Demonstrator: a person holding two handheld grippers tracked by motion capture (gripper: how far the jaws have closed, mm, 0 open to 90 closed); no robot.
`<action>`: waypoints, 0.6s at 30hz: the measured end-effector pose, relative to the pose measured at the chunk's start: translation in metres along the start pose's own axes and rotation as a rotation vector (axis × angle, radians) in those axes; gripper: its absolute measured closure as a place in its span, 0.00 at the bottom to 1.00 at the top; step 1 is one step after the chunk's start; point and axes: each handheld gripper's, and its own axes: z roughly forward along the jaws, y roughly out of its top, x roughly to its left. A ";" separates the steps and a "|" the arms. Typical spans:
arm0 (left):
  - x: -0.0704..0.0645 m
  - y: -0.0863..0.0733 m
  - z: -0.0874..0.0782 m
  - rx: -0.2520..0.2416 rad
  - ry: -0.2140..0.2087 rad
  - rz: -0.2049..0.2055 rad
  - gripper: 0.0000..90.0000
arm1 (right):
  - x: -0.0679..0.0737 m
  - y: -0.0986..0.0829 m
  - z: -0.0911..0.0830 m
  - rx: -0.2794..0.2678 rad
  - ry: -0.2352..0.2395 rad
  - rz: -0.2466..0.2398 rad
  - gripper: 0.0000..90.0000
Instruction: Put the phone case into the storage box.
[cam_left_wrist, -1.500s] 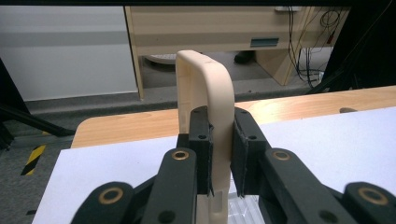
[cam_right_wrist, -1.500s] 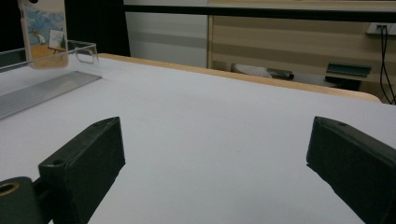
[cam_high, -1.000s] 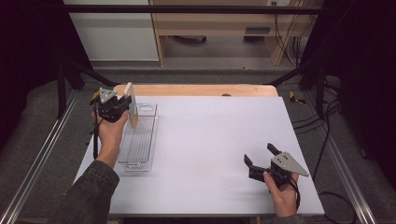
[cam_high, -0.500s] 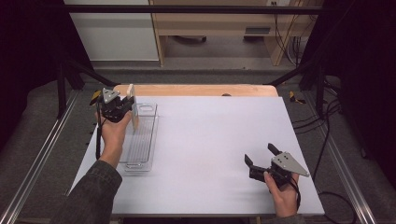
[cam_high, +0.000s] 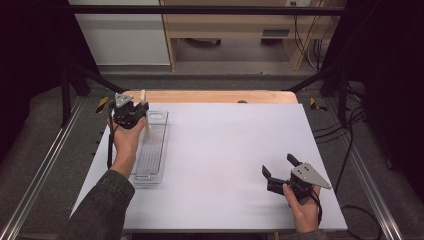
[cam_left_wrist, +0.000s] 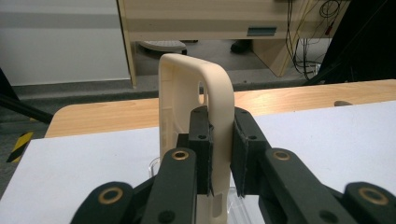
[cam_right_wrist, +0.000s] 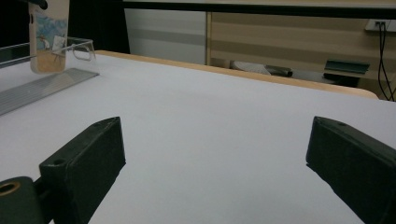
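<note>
A cream phone case (cam_high: 145, 119) stands on edge over the far end of a clear plastic tray (cam_high: 156, 152), its lower end inside the tray. My left gripper (cam_high: 138, 112) is shut on the case's rim. In the left gripper view the black jaws of that gripper (cam_left_wrist: 222, 116) clamp the case (cam_left_wrist: 218, 88) from both sides, and a corner of the tray (cam_left_wrist: 153, 163) shows below. My right gripper (cam_high: 278, 165) rests open at the table's front right with nothing between its jaws. From the right gripper (cam_right_wrist: 217, 140) view, the case (cam_right_wrist: 46, 42) shows a printed picture above the tray (cam_right_wrist: 44, 81).
The white table sheet (cam_high: 225, 145) stretches bare between the tray and the right hand. A wooden strip (cam_high: 215, 96) runs along the far edge. Metal rails (cam_high: 45, 170) flank both sides, and cables (cam_high: 345, 130) hang at the right.
My left gripper has shifted slightly to the right with the case and turned it more edge-on over the tray. The right gripper has stayed in place, still open.
</note>
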 end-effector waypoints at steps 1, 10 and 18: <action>0.000 0.000 0.001 0.000 -0.002 -0.002 0.88 | 0.000 0.000 0.000 0.001 0.000 0.000 0.05; -0.004 0.000 0.006 -0.008 -0.026 -0.045 0.89 | -0.001 -0.001 0.000 0.003 -0.005 -0.002 0.05; -0.002 0.000 0.008 -0.013 -0.032 -0.064 0.89 | 0.001 -0.001 0.000 -0.007 -0.007 -0.016 0.05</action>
